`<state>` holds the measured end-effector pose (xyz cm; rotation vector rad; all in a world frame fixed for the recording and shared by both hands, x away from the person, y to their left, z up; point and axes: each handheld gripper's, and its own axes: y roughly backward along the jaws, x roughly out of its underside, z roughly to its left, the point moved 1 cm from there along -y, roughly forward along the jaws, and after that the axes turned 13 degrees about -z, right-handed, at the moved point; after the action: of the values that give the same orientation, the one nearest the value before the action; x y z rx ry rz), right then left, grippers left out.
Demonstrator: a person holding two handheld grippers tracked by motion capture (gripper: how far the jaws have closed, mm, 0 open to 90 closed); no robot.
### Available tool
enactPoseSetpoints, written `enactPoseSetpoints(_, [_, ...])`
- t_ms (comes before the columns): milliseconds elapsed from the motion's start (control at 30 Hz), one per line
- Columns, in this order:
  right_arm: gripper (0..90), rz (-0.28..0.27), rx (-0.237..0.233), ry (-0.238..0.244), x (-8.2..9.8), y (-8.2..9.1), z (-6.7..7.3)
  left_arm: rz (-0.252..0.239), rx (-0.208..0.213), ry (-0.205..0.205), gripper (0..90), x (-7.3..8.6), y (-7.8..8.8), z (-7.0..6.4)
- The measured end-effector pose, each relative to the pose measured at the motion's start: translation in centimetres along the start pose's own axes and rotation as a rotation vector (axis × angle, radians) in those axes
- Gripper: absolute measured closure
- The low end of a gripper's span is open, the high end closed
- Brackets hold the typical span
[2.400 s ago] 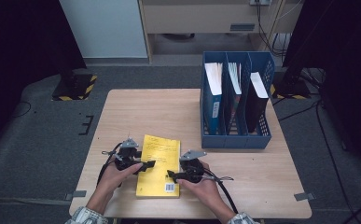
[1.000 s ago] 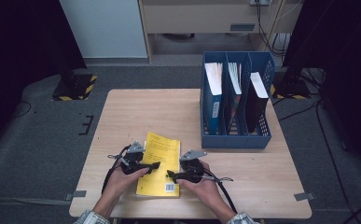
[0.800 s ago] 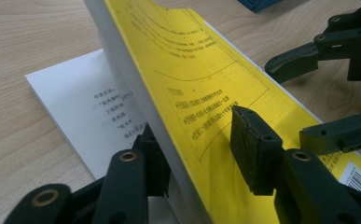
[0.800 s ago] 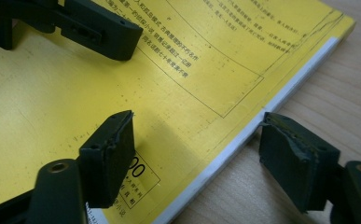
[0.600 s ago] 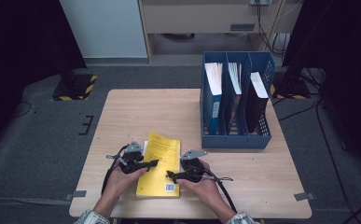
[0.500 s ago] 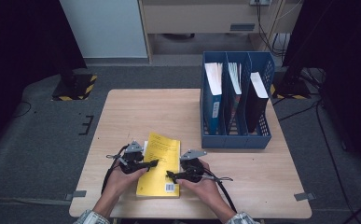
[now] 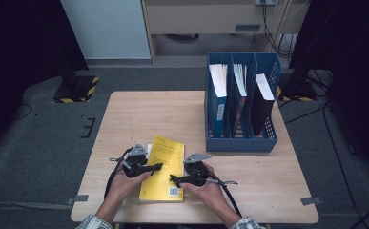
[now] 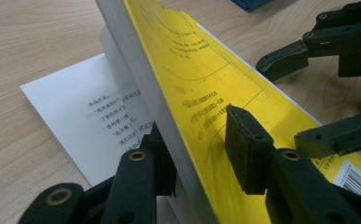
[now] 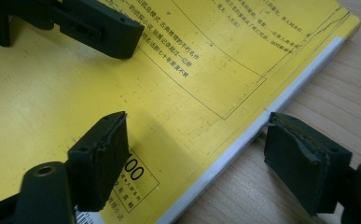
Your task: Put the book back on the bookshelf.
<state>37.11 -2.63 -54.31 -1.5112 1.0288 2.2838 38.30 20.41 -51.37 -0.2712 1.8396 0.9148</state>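
Observation:
A yellow book (image 7: pixel 167 162) lies near the front of the wooden table (image 7: pixel 172 114). My left gripper (image 7: pixel 158 167) holds the book's left side lifted: in the left gripper view the cover and a thick block of pages (image 8: pixel 178 93) stand between its jaws, one pad on the yellow cover and the other under the pages. These jaws have just been closing on it. A white printed page (image 8: pixel 85 116) lies flat beneath. My right gripper (image 7: pixel 173 180) straddles the book's right edge (image 9: pixel 243 140), one jaw over the cover and one over bare wood. It is open, and its jaws have just been widening.
A blue three-slot file holder (image 7: pixel 241 142) with upright books and folders stands at the table's right rear. Bare wood lies behind the book and to the right of my right hand (image 7: pixel 208 191). Cables trail from both grippers toward the front edge.
The book's left side has come up off the white page below, and the left jaws have drawn in on it. Both hands stayed about where they were.

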Motion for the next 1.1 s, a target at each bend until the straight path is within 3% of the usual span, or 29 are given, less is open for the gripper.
enactPoseSetpoints(133, [19.7, 0.008, -0.007, 0.002, -0.1, 0.0, -0.1, -0.015, 0.006, 0.024, 70.7, -0.1, 0.1, 0.0])
enactPoseSetpoints(267, [15.7, 0.018, -0.011, 0.006, -0.2, -0.1, -0.2, -0.025, 0.008, 0.019, 73.5, -0.4, 0.2, -0.3])
enactPoseSetpoints(367, [13.1, 0.027, -0.021, -0.014, -0.3, 0.0, -0.4, -0.05, 0.021, 0.031, 74.8, -0.6, 0.4, -0.4])
enactPoseSetpoints(633, [8.3, 0.026, -0.054, -0.052, -0.6, -0.1, -0.7, -0.099, 0.024, 0.014, 77.2, -1.2, 1.1, -0.9])
enactPoseSetpoints(867, [7.6, 0.019, -0.121, -0.086, -0.8, -0.6, -0.8, -0.14, 0.041, 0.009, 79.1, -1.6, 2.0, -1.1])
enactPoseSetpoints(1100, [7.2, 0.025, -0.162, -0.097, -0.7, -0.9, -0.7, -0.137, 0.058, 0.022, 78.4, -1.3, 2.0, -0.5])
